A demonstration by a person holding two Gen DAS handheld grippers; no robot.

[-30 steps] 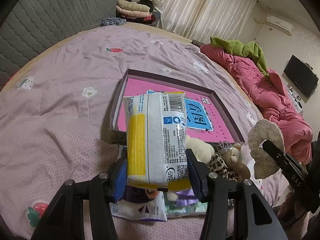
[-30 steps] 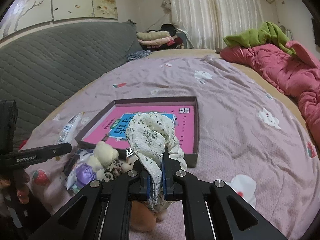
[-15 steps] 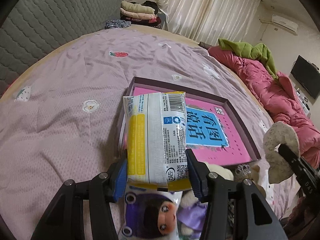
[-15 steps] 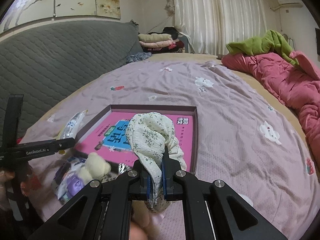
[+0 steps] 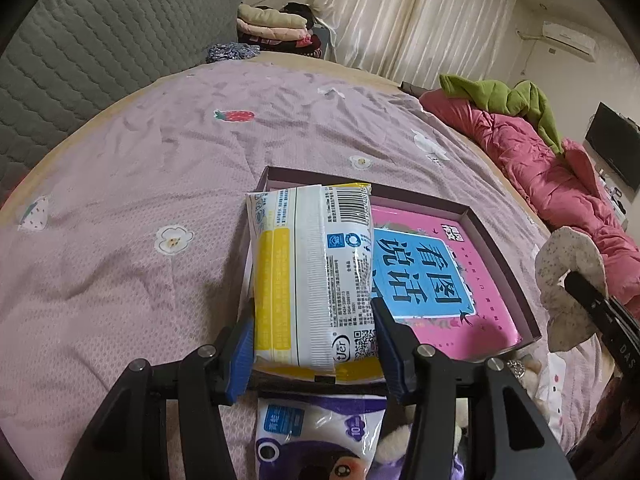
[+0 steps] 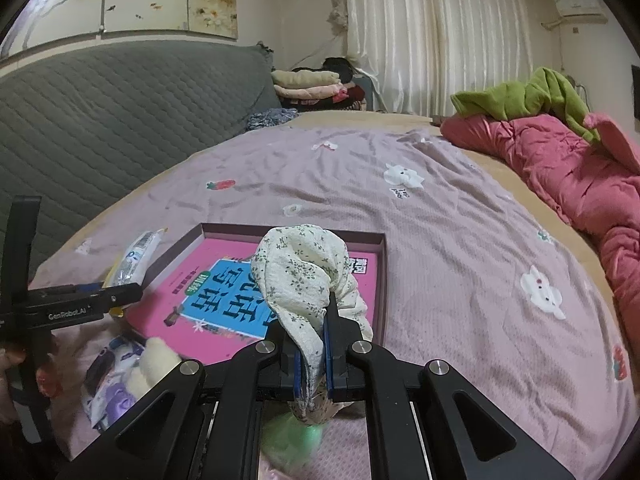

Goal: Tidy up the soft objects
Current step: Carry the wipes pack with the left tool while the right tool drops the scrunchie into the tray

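My left gripper (image 5: 314, 332) is shut on a white and yellow tissue pack (image 5: 310, 272) and holds it above the near left corner of a shallow purple box (image 5: 496, 240) with a pink and blue floor. My right gripper (image 6: 313, 354) is shut on a cream floral scrunchie (image 6: 304, 276), held above the box's near edge (image 6: 382, 280). The scrunchie also shows at the right of the left wrist view (image 5: 568, 280). The left gripper and tissue pack (image 6: 134, 258) show at the left of the right wrist view.
A purple tissue pack (image 5: 320, 436) and small plush toys (image 6: 152, 364) lie on the lilac bedspread (image 5: 160, 184) just in front of the box. A pink quilt (image 6: 572, 168) with a green cloth lies along the right. A grey headboard (image 6: 100, 112) stands at the left.
Both grippers have moved forward over the box with their loads. The plush toys and purple pack have slipped lower and partly out of view.
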